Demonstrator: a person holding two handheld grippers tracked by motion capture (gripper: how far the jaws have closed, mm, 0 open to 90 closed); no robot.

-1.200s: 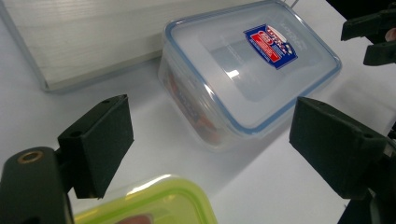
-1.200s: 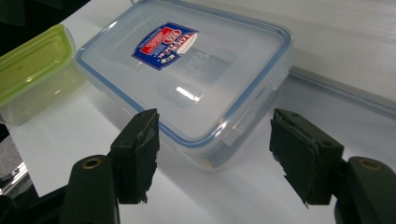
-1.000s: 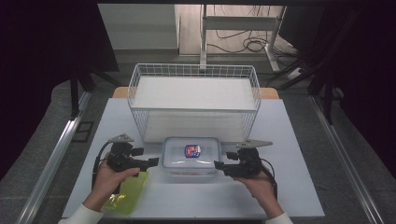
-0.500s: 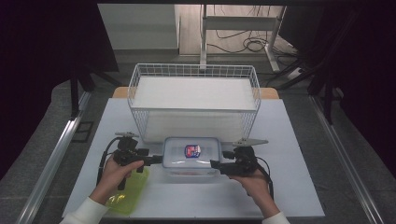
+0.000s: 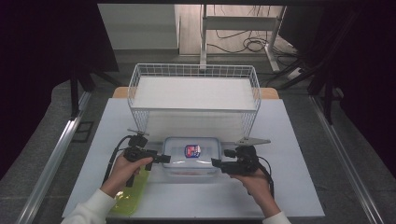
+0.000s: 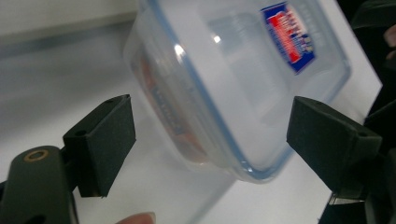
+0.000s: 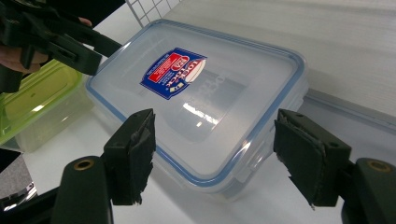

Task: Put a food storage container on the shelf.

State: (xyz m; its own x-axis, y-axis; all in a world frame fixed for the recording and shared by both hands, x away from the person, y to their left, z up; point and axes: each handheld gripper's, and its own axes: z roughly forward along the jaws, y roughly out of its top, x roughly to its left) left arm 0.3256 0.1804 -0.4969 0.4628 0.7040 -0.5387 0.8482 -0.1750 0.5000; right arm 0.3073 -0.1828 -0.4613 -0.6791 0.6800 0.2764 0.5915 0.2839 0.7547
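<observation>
Container: a clear lidded box (image 5: 191, 156) with a blue seal and a red-and-blue label (image 5: 192, 150) lies flat on the white table (image 5: 299, 186), near its front edge, just in front of the wire basket (image 5: 194, 93).
Left gripper (image 6: 210, 140): jaws apart, standing either side of the box's left end; no contact visible.
Right gripper (image 7: 212, 158): jaws apart, astride the box's right end, likewise not gripping.
Green container (image 5: 128, 196): lies at the front left, beside the box, partly under the left hand (image 5: 122, 169).
Basket: white wire, with a white floor.

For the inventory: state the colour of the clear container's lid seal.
Blue seal, clearest in the right gripper view.
</observation>
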